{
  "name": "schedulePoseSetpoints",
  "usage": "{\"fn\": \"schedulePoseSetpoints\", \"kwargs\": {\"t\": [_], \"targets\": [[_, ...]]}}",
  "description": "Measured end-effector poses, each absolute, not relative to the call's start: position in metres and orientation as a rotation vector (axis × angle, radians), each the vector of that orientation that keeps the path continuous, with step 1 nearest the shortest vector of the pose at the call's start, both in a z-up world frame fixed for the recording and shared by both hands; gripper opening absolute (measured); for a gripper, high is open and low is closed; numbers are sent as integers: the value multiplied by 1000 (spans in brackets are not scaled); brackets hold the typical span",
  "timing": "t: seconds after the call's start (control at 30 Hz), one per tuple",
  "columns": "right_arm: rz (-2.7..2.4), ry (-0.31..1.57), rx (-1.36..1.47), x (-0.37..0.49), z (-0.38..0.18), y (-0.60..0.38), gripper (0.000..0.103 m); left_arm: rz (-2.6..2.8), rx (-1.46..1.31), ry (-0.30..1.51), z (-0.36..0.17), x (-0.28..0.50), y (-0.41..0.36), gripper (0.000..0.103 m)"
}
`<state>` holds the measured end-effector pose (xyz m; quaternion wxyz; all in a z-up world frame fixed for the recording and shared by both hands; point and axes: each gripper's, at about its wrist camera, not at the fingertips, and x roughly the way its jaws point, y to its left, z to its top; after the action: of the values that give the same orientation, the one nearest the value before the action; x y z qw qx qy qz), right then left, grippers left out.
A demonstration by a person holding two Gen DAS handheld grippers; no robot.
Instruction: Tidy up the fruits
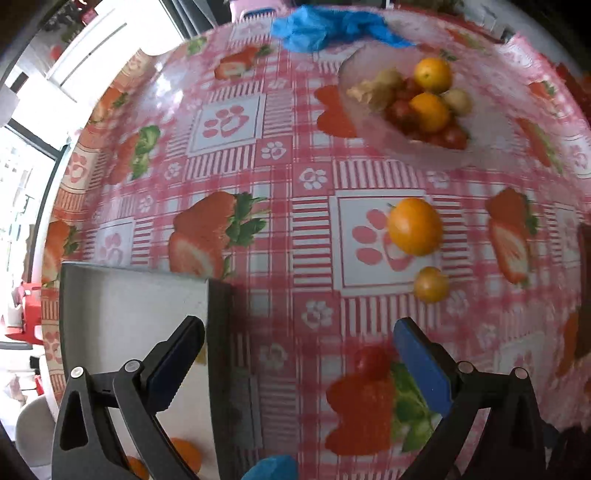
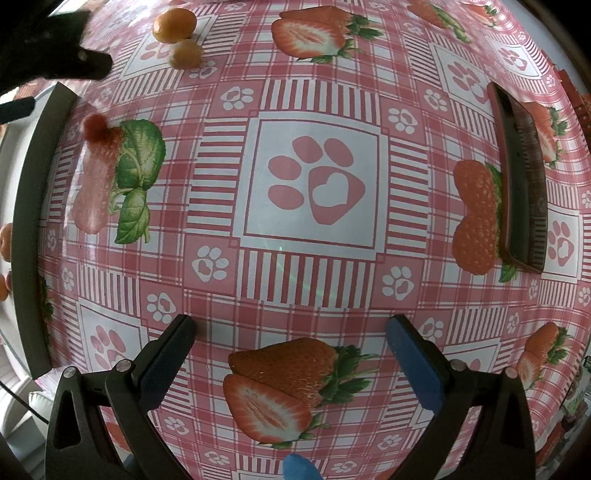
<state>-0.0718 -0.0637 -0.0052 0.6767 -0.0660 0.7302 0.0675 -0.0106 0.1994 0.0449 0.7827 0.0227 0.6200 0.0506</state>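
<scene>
Both tongs hang spread wide over the worktop (image 2: 317, 280) with nothing between their pads. Left tongs (image 1: 295, 354) hover above the red-checked cloth, one finger over the edge of a grey tray (image 1: 140, 306), the other just beside a small red fruit (image 1: 373, 360) that lies loose on the cloth. Two orange pieces (image 1: 184, 452) sit on the tray near its close edge, partly hidden by the tongs' frame. Farther out, a large orange fruit (image 1: 415, 227) rests on a printed paw mark, and a smaller yellow one (image 1: 431, 284) lies just beside it, nearly touching. Beyond them stands a clear bowl (image 1: 373, 125) holding a heap of orange, red and pale yellow fruits. A crumpled blue bag (image 1: 325, 27) lies at the far edge of the worktop, near the bowl.

Right tongs (image 2: 291, 332) float over bare cloth, above a printed strawberry. From that side the tray's dark rim (image 2: 33, 206) curves along the left, with the small red fruit close to it. The two orange-yellow fruits show at the top left, near the black frame of the other tongs. A dark flat phone-like slab (image 2: 524, 184) lies off to the right, well apart from the fruit.
</scene>
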Motion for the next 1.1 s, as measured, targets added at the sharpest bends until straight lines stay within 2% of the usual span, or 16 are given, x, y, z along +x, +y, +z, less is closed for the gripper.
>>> {"fn": "schedulePoseSetpoints", "kwargs": {"t": [0.23,0.53,0.73,0.9,1.1], "targets": [[155,1629,-151,-72,-5,-64,103,25,66,1269,73,-28,181,103],[161,1581,-151,-77,-2,-64,103,-52,-2,1381,31,-32,172,103],[161,1593,-153,-76,-2,-63,103,6,105,1407,14,-18,168,103],[161,1586,-153,-72,-3,-63,103,22,-92,1459,6,-10,192,103],[165,1571,-154,-73,-3,-63,103,-84,29,1475,10,-8,179,103]]}}
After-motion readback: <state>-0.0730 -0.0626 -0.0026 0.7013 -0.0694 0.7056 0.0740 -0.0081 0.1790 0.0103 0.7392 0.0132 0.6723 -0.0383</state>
